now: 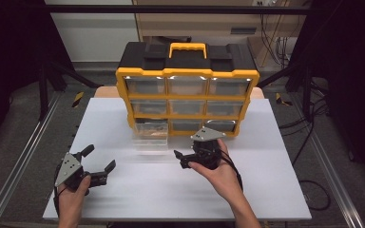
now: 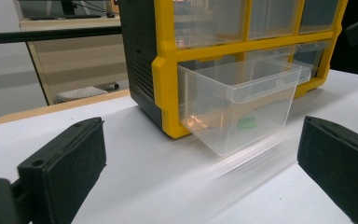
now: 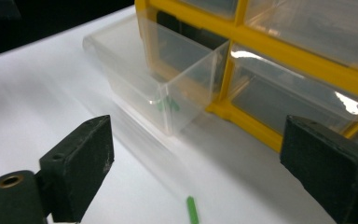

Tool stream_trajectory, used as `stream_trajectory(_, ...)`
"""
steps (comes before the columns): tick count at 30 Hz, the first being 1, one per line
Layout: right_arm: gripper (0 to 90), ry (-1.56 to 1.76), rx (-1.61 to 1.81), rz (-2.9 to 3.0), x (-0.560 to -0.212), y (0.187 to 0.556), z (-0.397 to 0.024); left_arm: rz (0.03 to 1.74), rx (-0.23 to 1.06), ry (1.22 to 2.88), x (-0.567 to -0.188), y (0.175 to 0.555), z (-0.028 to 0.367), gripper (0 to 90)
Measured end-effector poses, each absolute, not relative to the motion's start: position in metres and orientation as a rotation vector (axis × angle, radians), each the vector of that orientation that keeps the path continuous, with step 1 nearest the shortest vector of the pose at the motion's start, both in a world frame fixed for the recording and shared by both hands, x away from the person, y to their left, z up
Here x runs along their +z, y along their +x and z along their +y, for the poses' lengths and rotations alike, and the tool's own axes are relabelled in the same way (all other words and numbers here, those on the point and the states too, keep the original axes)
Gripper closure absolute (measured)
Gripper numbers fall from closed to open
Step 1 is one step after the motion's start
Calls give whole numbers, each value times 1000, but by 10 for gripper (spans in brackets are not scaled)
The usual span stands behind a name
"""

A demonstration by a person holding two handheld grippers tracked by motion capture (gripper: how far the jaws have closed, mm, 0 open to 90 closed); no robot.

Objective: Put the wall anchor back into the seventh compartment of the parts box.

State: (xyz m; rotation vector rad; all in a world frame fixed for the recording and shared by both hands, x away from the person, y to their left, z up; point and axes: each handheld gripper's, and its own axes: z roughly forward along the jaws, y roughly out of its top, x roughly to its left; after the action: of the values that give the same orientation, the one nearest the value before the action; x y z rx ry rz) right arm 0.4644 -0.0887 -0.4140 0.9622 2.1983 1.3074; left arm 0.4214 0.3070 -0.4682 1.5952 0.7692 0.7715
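A yellow and black organizer (image 1: 187, 71) with clear drawers stands at the back middle of the white table (image 1: 266, 180). Its bottom left drawer (image 1: 150, 134) is pulled out toward me. The drawer (image 3: 158, 74) holds a small green piece (image 3: 168, 103), also visible through the drawer's wall (image 2: 247, 123). Another small green piece (image 3: 192, 210) lies loose on the table in front of the organizer. My right gripper (image 1: 180, 160) hovers just right of the drawer, open with nothing between its jaws (image 3: 196, 126). My left gripper (image 1: 100, 157) rests open at the front left, facing the drawer (image 2: 200, 135).
The other drawers of the organizer (image 1: 187, 85) are pushed in. Metal rails (image 1: 19, 166) run along both sides of the table. Cables (image 1: 309, 123) trail on the floor at the right.
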Motion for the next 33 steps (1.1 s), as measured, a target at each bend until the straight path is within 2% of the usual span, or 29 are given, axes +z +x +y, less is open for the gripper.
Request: stream_trajectory(33,99,1046,1211,2319,-441,476,-95,748,772,1620,-470,425,303,8)
